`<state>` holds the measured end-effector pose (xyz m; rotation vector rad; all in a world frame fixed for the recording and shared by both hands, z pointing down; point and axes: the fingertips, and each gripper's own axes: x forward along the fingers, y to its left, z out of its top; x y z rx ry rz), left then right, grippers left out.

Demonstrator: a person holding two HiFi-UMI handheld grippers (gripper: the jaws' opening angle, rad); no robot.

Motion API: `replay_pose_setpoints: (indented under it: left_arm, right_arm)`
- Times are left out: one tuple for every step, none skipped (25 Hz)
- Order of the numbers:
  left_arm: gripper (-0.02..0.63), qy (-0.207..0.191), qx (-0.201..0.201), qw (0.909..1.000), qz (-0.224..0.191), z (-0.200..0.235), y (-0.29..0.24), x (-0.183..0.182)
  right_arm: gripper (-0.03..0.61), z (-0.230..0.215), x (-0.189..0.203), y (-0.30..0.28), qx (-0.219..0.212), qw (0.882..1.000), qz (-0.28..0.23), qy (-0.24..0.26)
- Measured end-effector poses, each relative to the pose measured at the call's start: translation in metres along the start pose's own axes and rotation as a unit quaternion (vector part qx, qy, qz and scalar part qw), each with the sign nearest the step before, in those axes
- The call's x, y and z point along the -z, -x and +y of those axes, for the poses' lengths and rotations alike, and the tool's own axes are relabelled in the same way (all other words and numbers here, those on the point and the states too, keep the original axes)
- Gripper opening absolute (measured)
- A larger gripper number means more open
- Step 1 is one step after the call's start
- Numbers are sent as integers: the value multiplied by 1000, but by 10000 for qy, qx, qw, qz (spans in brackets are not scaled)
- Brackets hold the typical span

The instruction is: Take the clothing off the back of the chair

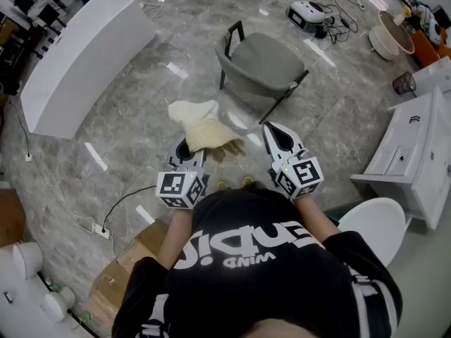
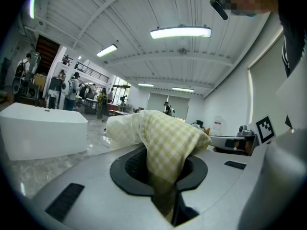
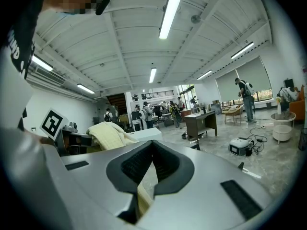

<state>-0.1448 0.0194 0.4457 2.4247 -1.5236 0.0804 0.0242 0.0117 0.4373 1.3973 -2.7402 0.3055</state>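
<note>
My left gripper [image 1: 192,151] is shut on a cream and yellow checked garment [image 1: 204,129], which hangs in the air in front of the person. In the left gripper view the cloth [image 2: 168,138] bulges out of the black pads [image 2: 125,176] of the left gripper [image 2: 163,174] and drapes forward. The grey chair [image 1: 264,65] stands on the marble floor beyond the garment, its back bare. My right gripper [image 1: 280,141] is level beside the left one, jaws together with nothing between them. From the right gripper [image 3: 152,145] the garment [image 3: 110,135] shows off to the left.
A long white tub [image 1: 77,55] lies at the left. A white cabinet [image 1: 416,153] and a white round seat [image 1: 377,220] stand at the right. A cardboard box [image 1: 120,280] and cables lie near the person's feet. Devices with cords [image 1: 306,13] sit past the chair.
</note>
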Motion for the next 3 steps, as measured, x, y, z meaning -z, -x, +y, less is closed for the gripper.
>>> replay_pose_setpoints:
  left_arm:
    - [75,3,-1,10000,1,0,1,1]
    - [77,5,-2,10000,3,0,2,1]
    - [77,8,-4,10000,5,0,4,2]
  right_arm:
    - [14,1,0,0,-1,10000,-2,-4]
    - [14,2,1,1,-1,10000,-2,-6]
    - [14,3,1,2,-2,10000,-1,-9]
